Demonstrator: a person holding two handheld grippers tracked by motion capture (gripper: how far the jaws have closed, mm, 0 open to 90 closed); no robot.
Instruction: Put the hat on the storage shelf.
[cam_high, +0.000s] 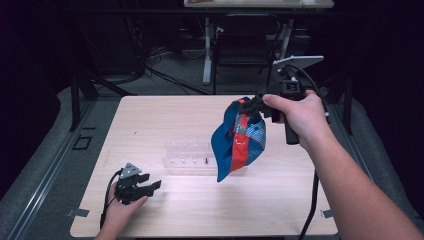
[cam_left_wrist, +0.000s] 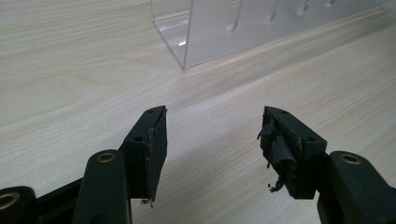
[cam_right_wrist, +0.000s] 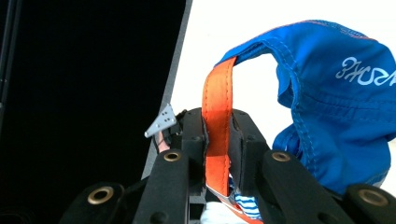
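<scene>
Currently the right tool (cam_right_wrist: 217, 140) is clamped on the orange strap (cam_right_wrist: 217, 116) of a blue cap (cam_high: 239, 137), which hangs in the air over the tabletop (cam_high: 280, 200), just above a clear plastic rack (cam_high: 187, 157). Left tool (cam_high: 145, 186) rests low near the front edge, jaws apart, nothing between them. Cap looks light, soft and floppy; likely to swing and fold. Strap or brim edge seems the firmest hold. Blue fabric, orange-red trim, white lettering, checked patch inside.
</scene>
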